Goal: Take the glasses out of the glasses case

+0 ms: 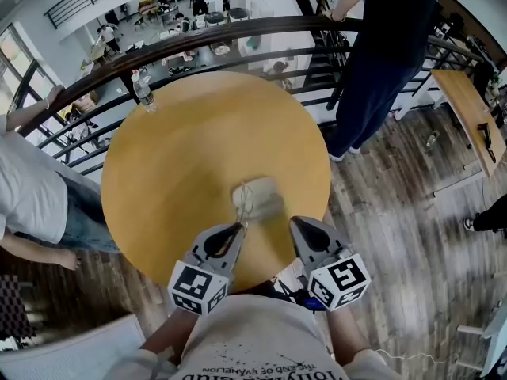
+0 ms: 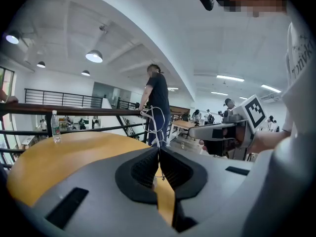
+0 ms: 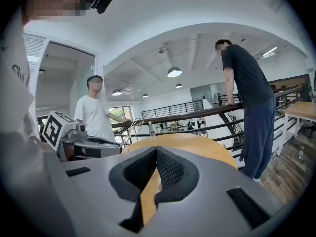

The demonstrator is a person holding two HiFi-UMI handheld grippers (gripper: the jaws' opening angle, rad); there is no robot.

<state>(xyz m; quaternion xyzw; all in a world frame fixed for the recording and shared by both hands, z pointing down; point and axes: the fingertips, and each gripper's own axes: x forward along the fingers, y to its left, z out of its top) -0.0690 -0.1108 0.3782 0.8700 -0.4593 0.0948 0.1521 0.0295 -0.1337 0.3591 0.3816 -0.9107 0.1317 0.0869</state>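
Note:
A pale grey glasses case [image 1: 266, 199] lies on the round yellow table [image 1: 182, 165], just beyond both grippers. My left gripper [image 1: 240, 227] is shut on thin wire-frame glasses [image 1: 246, 205], which stick up from its jaw tips over the case's left end. In the left gripper view the glasses [image 2: 155, 123] rise from the closed left gripper [image 2: 159, 150]. My right gripper [image 1: 293, 222] hovers right of the case, shut with nothing in it. In the right gripper view the right gripper [image 3: 156, 150] has its jaws together, and the glasses [image 3: 126, 130] show at the left.
A water bottle [image 1: 143, 91] stands at the table's far left edge by the dark railing [image 1: 198, 42]. A person in dark clothes [image 1: 384, 46] leans on the railing at the far right. A person in a white shirt [image 1: 28, 184] stands at the left.

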